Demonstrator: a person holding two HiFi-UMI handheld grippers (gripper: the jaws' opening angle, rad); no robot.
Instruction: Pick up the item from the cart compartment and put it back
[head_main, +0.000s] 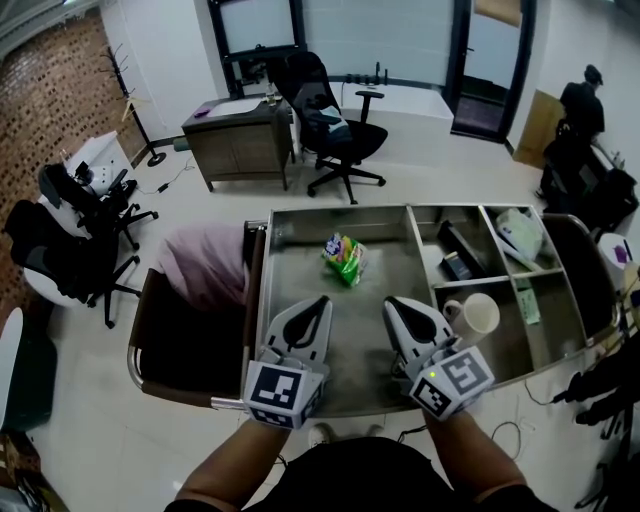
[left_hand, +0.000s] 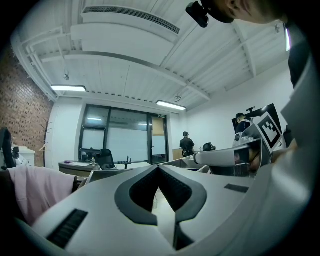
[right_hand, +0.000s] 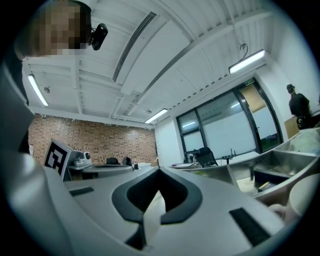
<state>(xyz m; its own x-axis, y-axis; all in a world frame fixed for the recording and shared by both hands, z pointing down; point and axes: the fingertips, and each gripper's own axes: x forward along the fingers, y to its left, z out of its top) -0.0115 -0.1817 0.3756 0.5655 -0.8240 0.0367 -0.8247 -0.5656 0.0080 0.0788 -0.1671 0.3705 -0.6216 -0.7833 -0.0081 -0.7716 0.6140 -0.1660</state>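
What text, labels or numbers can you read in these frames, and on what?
None legible.
Snack packet in the cart: colourful print, too blurred to read.
Green packet in a side compartment: print too small.
Left gripper and right gripper cubes: black-and-white square patterns, no letters.
Small sign at the room's far end: too small.

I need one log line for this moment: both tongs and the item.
left tongs: shut, empty | right tongs: shut, empty | snack packet: in large cart compartment, untouched
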